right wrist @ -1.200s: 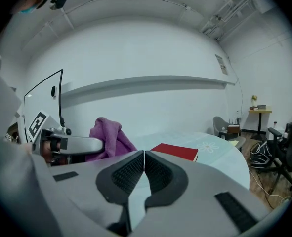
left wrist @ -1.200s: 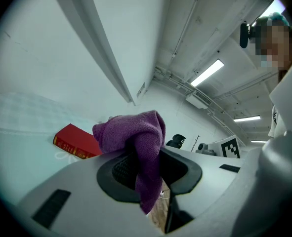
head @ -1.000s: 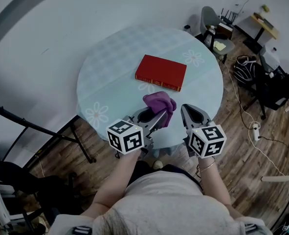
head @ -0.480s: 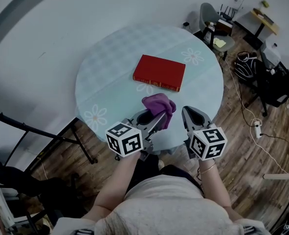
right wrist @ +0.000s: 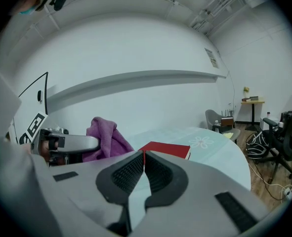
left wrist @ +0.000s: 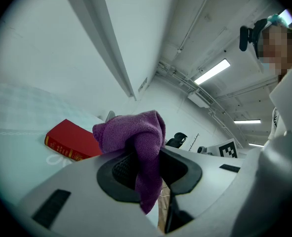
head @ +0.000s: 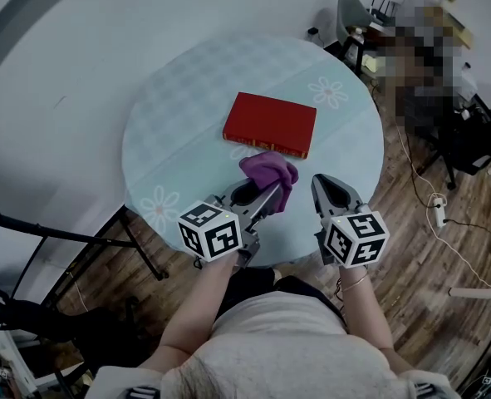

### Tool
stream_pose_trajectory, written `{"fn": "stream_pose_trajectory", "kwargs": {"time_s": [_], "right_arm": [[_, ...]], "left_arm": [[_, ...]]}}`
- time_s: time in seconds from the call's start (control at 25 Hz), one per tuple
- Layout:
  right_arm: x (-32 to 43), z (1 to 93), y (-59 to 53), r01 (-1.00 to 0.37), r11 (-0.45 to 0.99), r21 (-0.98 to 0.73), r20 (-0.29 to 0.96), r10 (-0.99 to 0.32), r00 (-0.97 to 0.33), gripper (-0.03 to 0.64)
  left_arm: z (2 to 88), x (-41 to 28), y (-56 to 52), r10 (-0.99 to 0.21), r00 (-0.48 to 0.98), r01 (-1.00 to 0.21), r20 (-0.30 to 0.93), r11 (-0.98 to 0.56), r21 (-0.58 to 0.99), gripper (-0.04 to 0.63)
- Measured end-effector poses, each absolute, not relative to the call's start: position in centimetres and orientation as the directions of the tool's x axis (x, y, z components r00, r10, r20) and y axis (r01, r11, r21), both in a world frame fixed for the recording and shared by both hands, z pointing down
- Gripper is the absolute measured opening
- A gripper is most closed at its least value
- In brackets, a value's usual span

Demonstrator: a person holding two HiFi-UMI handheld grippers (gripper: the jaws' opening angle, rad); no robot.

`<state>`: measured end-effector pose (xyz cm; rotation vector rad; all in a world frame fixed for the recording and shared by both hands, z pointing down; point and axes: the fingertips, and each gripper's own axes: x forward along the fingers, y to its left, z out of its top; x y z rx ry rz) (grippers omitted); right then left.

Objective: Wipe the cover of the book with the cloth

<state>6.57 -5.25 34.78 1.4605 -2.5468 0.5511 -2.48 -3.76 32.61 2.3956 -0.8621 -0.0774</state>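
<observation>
A red book lies flat near the middle of the round pale-blue table; it also shows as the red book and the red book. My left gripper is shut on a purple cloth, which bunches above the jaws and hangs between them as the purple cloth. It hovers over the table's near edge, short of the book. My right gripper sits beside it, shut with nothing in it. The cloth shows at its left.
A grey chair and a dark bag and cables stand at the far right on the wood floor. A black stand's legs reach under the table's left side. A curved grey strip runs along the white wall behind.
Both grippers have hardly moved. The head view has shifted a little, so the table and book sit slightly higher and further left in the picture. The cloth stays held.
</observation>
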Motion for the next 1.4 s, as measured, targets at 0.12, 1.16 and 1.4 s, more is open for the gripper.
{"fn": "stream_pose_trajectory", "kwargs": {"time_s": [0.12,1.16,1.4], "right_arm": [[6.1,35.0,-6.8,-0.859,0.450,-0.245,0.315,-0.801,-0.509,0.023],[1.2,39.4,-18.4,-0.857,0.422,-0.296,0.394,-0.763,-0.512,0.023],[0.7,40.3,-20.5,-0.862,0.401,-0.309,0.404,-0.766,-0.501,0.023]], "left_arm": [[33.0,-3.0,-5.3,-0.593,0.791,-0.565,0.149,-0.615,0.550,0.110],[36.1,-8.2,-18.5,-0.573,0.789,-0.583,0.220,-0.587,0.562,0.110],[36.7,-9.4,-21.3,-0.577,0.782,-0.596,0.233,-0.584,0.552,0.110]]}}
